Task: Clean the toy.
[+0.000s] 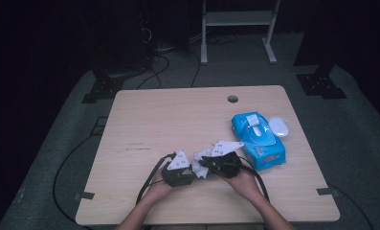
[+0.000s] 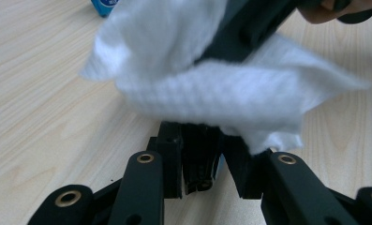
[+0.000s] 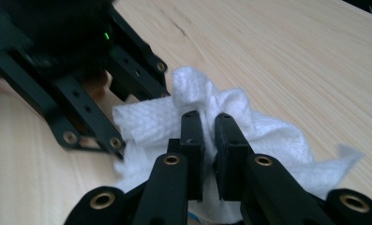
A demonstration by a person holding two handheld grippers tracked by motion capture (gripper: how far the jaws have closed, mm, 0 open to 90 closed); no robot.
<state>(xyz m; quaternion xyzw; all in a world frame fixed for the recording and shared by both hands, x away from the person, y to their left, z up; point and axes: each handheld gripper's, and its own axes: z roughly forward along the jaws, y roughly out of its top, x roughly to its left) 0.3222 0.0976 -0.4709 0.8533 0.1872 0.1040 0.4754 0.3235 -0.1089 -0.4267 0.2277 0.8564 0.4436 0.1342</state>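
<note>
A crumpled white wipe hangs between my two grippers just above the table, near its front edge. My left gripper is shut on one corner of it; in the left gripper view the wipe drapes over the tips of my left gripper, and the other gripper's black jaw reaches in from the top right. My right gripper is shut on the wipe too. In the right gripper view its jaws stand close together, pinching a fold of the wipe.
A blue wipe pack lies to the right of the hands, with a white rounded object beside its far right corner. The pack's blue edge shows at the top left of the left gripper view. A cable hole sits near the table's far edge.
</note>
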